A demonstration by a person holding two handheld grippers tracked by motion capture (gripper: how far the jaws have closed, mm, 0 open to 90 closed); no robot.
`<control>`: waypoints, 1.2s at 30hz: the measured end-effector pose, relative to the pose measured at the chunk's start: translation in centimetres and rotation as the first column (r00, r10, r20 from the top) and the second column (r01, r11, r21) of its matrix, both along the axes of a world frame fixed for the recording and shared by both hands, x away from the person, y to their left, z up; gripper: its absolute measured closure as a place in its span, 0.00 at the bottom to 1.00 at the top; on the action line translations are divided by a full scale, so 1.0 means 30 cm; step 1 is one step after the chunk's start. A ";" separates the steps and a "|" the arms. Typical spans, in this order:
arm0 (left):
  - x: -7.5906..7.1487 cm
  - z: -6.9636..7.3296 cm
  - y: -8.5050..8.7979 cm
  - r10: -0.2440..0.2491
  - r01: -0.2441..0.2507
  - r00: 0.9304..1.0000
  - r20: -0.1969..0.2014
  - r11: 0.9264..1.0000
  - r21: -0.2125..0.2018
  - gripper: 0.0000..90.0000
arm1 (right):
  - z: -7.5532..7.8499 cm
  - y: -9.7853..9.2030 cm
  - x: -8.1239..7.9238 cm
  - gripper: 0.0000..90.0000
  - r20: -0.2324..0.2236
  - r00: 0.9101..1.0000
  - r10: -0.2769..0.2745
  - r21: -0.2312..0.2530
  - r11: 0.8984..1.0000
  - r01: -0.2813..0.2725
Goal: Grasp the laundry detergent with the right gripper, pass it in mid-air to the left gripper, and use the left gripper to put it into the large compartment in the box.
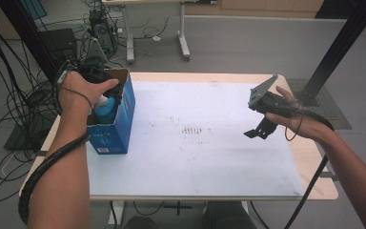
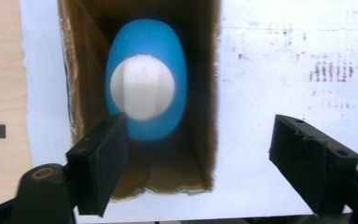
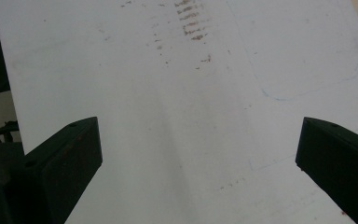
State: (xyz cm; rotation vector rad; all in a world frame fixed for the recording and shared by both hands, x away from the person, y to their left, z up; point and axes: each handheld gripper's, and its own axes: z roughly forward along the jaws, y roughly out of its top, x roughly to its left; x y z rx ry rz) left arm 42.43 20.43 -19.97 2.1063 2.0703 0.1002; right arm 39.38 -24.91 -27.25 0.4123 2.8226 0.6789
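High view: stained white table (image 1: 209,157), cabled floor (image 1: 9,129); both hand-held grippers gape, holding nothing.

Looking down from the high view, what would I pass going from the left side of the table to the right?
Left hand-held gripper over the blue box with a blue bottle inside → reddish smudges on the white table cover → right hand-held gripper, held above the table.
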 end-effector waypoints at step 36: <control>0.067 0.034 -0.351 -0.214 0.213 0.976 0.049 0.977 0.023 0.12 | 0.065 -0.003 0.052 0.00 0.017 1.000 -0.015 -0.064 0.998 0.016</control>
